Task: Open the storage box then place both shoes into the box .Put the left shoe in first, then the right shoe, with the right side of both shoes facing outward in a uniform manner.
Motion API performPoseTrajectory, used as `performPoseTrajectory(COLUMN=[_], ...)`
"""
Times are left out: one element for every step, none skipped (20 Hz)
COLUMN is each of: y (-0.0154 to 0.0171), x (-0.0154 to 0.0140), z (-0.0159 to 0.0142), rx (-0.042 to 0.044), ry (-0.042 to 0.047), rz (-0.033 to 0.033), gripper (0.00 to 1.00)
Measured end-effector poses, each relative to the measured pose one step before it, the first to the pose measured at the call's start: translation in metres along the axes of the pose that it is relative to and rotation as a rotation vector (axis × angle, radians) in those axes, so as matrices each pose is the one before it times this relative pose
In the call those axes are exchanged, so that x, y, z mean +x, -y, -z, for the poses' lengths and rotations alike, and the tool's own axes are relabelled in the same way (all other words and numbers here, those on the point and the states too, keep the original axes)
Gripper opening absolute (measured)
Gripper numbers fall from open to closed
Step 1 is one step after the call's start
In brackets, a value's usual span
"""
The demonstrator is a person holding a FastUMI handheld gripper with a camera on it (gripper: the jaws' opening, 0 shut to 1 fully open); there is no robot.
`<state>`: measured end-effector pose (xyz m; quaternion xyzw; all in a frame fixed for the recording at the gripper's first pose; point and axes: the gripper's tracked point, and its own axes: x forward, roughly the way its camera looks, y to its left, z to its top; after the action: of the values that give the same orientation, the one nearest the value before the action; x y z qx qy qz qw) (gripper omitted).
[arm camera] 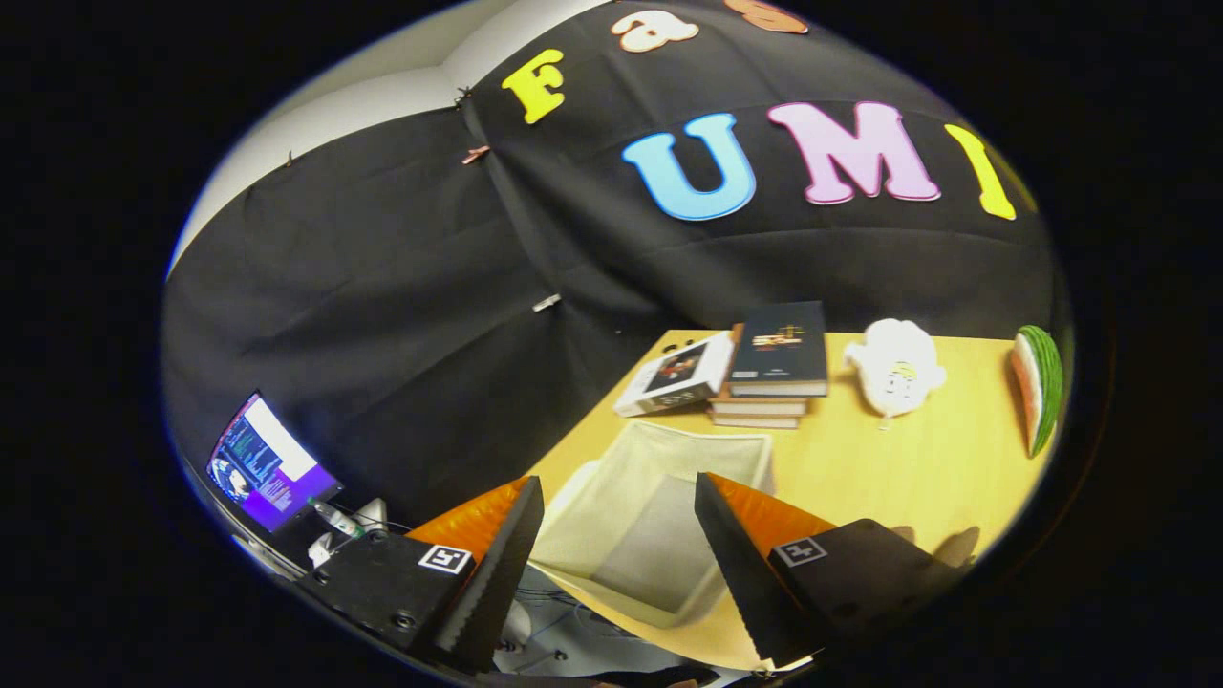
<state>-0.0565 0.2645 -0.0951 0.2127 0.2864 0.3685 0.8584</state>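
Observation:
An open cream fabric storage box (659,444) sits at the near left corner of the wooden table (917,459). I look down into its bare inside. My gripper (616,497) hangs above the box, open, with nothing between its two fingers (497,564). The box shows in the gap between them and just ahead.
Beyond the box lies a stack of books (774,368) with another book (674,375) leaning beside it. A white plush toy (896,366) and a watermelon slice (1040,387) sit further right. Off the table's left edge stands a lit screen (268,466) with cables below.

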Motion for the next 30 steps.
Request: performPoseTrajectory(y=[0.02083, 0.02068, 0.01972, 0.02014, 0.01818, 0.01753, 0.01675, 0.0163, 0.01394, 0.01209, 0.00979, 0.00949, 0.00812, 0.00735, 0.00634, 0.0046, 0.00321, 0.0023, 0.00285, 0.00287, 0.00267, 0.0003, -0.00053, -0.00035, 0.00212, 0.00034, 0.00108, 0.00204, 0.00467, 0.00038], x=[-0.00782, -0.00692, -0.00695, -0.00464, -0.00298, -0.00037, 0.0012, 0.00152, 0.00254, 0.00402, 0.00524, 0.00608, 0.00724, 0.00903, 0.00796, 0.00965, 0.00717, 0.00909, 0.00928, 0.0098, 0.00963, 0.0079, 0.0075, 0.00394, 0.00293, 0.00648, 0.00094, 0.0024, -0.00057, -0.00254], z=[0.00444, 0.00585, 0.00639, 0.00855, 0.01264, 0.0137, 0.01609, 0.01757, 0.01771, 0.01637, 0.0181, 0.01581, 0.01487, 0.01167, 0.00983, 0.00648, 0.00364, 0.00096, 0.00153, 0.00146, 0.0008, -0.00171, -0.00477, -0.00439, -0.00384, -0.00288, -0.00047, -0.00112, -0.00098, -0.00067], rx=[0.00011, 0.00128, 0.00366, 0.00725, 0.01002, 0.00472, 0.00244, -0.00085, 0.00295, 0.00551, 0.00778, 0.00942, 0.0057, 0.00134, -0.00257, -0.00473, -0.00071, 0.00235, -0.00098, -0.00211, 0.00151, 0.00676, 0.00954, 0.00456, -0.00135, 0.00394, 0.00719, 0.00685, 0.01253, 0.01645], ry=[-0.00393, -0.00738, -0.01132, -0.01538, -0.02013, -0.02429, -0.03034, -0.03521, -0.03456, -0.03137, -0.03393, -0.03274, -0.02918, -0.02365, -0.01337, -0.01208, -0.01085, -0.00154, -0.00823, -0.01108, -0.01183, -0.00111, 0.01144, 0.01271, 0.007, 0.00261, -0.00667, 0.00038, 0.0054, -0.00337], rz=[0.0434, 0.04338, 0.04342, 0.04282, 0.03675, 0.03468, 0.03768, 0.03652, 0.03281, 0.02854, 0.02377, 0.0276, 0.02079, 0.01976, 0.01732, 0.01533, 0.01457, 0.01415, 0.01568, 0.02015, 0.0183, 0.00959, 0.00687, 0.00752, 0.01737, 0.00957, 0.01352, 0.01762, 0.02125, 0.00791], gripper=[0.98, 0.98, 0.98, 0.97, 0.97, 0.97, 0.96, 0.96, 0.94, 0.93, 0.93, 0.9, 0.88, 0.88, 0.84, 0.82, 0.78, 0.77, 0.72, 0.71, 0.72, 0.71, 0.71, 0.68, 0.64, 0.62, 0.48, 0.35, 0.22, 0.15])
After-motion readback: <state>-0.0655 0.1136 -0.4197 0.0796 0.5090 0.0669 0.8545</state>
